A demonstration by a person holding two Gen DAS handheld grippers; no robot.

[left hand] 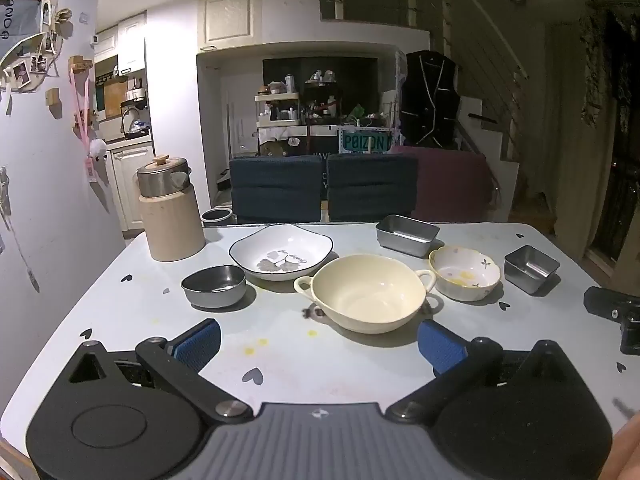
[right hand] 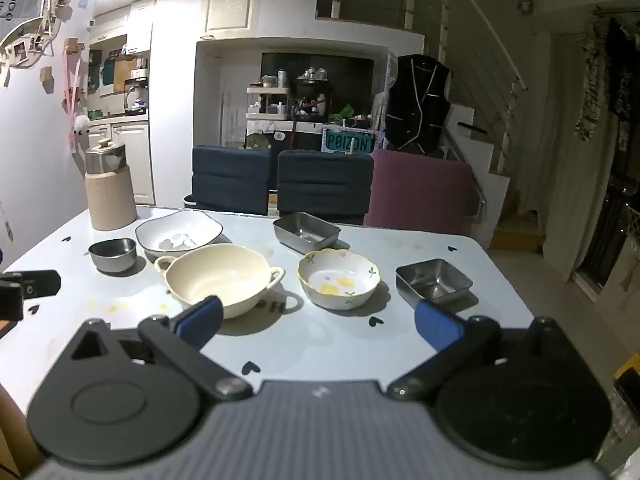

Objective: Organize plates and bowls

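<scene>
Cream two-handled bowl point(left hand: 367, 292) sits empty, upright, glossy inside.

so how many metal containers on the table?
3. A round steel bowl at the left, by the white plate; a rectangular steel tin at the back, behind the floral bowl; a smaller square steel tin at the far right. None looks hidden.

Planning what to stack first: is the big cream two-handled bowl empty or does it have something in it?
Empty. The cream two-handled bowl sits upright on the table, and both views show only its bare inner surface.
</scene>
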